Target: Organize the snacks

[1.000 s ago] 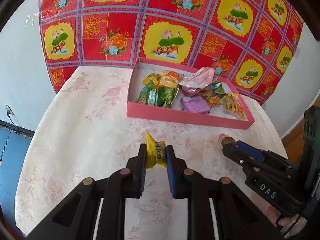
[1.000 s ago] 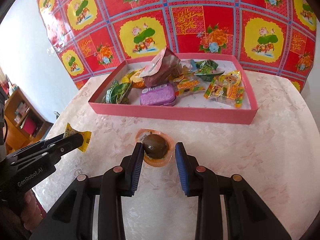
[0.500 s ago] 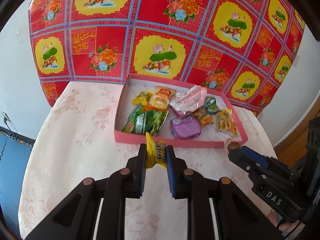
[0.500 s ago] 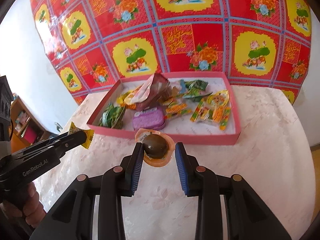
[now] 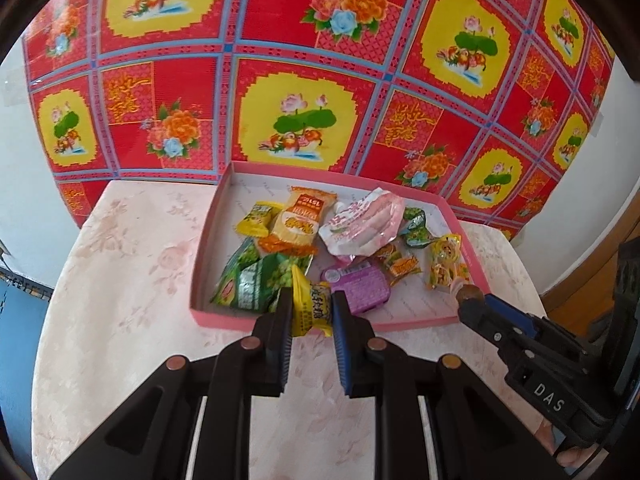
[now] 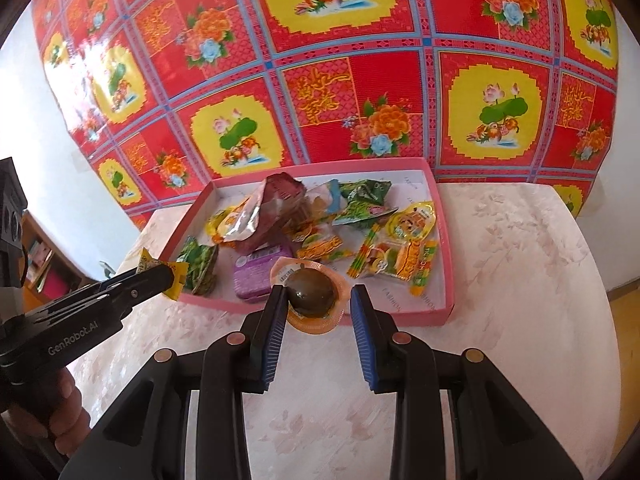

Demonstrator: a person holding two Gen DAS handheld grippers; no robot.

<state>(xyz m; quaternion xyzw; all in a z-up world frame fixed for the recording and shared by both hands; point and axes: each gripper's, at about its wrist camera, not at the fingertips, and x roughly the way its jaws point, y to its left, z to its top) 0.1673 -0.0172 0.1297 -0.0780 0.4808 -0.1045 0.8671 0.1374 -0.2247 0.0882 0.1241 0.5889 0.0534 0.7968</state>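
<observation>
A shallow pink tray [image 5: 320,325] [image 6: 308,308] on the table holds several snack packets, among them a green packet [image 5: 256,284], a purple box [image 5: 366,290] [image 6: 256,276] and a pink-white pouch [image 5: 360,224]. My left gripper [image 5: 311,308] is shut on a yellow candy packet [image 5: 310,306] and holds it above the tray's near rim; it also shows in the right wrist view [image 6: 168,276]. My right gripper [image 6: 318,300] is shut on a round orange-rimmed cup with a dark egg-like snack [image 6: 312,294], held at the tray's near edge; its tip shows in the left wrist view [image 5: 470,300].
The round table [image 5: 120,280] has a pale floral cloth. A red and yellow patterned sheet [image 5: 320,80] hangs on the wall right behind the tray. A wooden shelf [image 6: 36,256] stands at the far left below table level.
Both grippers have risen and moved forward with their snacks. They now hang over the tray's near rim instead of over the bare cloth in front of it.
</observation>
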